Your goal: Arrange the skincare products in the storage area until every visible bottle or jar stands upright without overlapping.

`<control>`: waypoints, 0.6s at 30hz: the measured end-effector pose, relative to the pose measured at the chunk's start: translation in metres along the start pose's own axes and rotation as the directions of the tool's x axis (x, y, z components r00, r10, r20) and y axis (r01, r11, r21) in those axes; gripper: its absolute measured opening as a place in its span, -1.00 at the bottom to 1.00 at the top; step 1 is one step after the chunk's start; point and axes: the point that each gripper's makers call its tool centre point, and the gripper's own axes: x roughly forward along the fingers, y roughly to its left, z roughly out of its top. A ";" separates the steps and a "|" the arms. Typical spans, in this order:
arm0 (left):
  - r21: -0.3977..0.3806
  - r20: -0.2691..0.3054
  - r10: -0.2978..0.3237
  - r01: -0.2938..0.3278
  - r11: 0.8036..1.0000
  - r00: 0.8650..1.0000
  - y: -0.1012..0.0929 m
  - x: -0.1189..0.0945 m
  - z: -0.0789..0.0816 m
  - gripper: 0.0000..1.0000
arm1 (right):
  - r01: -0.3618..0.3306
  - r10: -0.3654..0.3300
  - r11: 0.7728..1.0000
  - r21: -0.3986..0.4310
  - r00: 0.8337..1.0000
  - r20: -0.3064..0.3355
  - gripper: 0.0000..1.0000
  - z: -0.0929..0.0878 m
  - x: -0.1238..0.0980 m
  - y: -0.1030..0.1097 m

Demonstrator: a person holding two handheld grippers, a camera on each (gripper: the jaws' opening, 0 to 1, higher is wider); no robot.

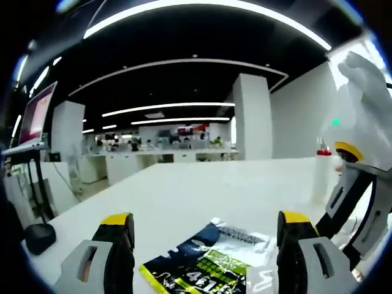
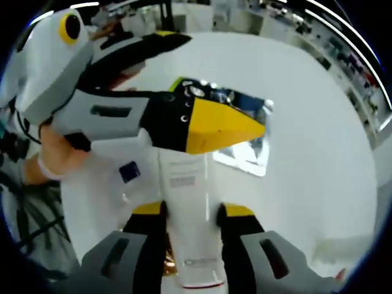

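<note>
Setting: open-plan office, curved ceiling light strips, white pillars, desks far back. Work surface: long white table [image 1: 202, 190].

Left gripper [image 1: 205, 245]: seen in the left gripper view, jaws yellow-tipped, spread wide, nothing between them. It hovers over the table. In the right gripper view it comes in from the left, a hand [image 2: 58, 150] around its grey handle, its yellow tip lying across the top of the tube.

Sachet [image 1: 211, 257]: flat printed packet, dark blue, green and white, lying on the table between and beyond the left jaws. In the right gripper view it lies beyond the left gripper's tip, partly hidden by it.

Right gripper [image 2: 190, 223]: jaws closed against both sides of a tube, holding it. In the left gripper view it stands at the right edge, white and black with a yellow ring.

Tube [image 2: 187, 202]: white, long, small print on its face, running along the jaws away from the camera, above the table.

Bottle [image 1: 323, 174]: pale, red-topped, upright on the table at right, near the right gripper.

Mouse [image 1: 40, 236]: dark, at the table's left edge.
</note>
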 end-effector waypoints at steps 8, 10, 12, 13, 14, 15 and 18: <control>-0.070 0.052 -0.048 0.052 0.996 0.997 -0.006 -0.001 0.010 0.99 | 0.095 -0.094 0.992 -0.082 0.995 0.021 -0.42 0.000 -0.011 -0.010; -0.146 0.145 -0.077 0.098 0.984 0.987 -0.009 -0.005 0.026 0.99 | 0.128 -0.124 0.988 -0.091 0.991 0.051 -0.42 0.003 -0.018 -0.013; -0.216 0.251 -0.093 0.149 0.965 0.964 -0.008 -0.013 0.044 0.99 | 0.158 -0.148 0.983 -0.091 0.983 0.106 -0.42 0.010 -0.027 -0.016; -0.239 0.285 -0.095 0.166 0.957 0.954 -0.008 -0.016 0.050 0.99 | 0.164 -0.152 0.983 -0.087 0.980 0.128 -0.42 0.013 -0.029 -0.017; -0.283 0.350 -0.094 0.201 0.938 0.932 -0.006 -0.021 0.060 0.99 | 0.169 -0.155 0.983 -0.077 0.975 0.157 -0.42 0.018 -0.034 -0.017; -0.299 0.379 -0.091 0.215 0.930 0.921 -0.004 -0.024 0.064 0.99 | 0.172 -0.157 0.983 -0.064 0.969 0.189 -0.42 0.022 -0.038 -0.016; -0.338 0.422 -0.088 0.247 0.908 0.902 -0.001 -0.028 0.069 0.99 | 0.188 -0.168 0.981 -0.042 0.943 0.288 -0.42 0.034 -0.052 -0.018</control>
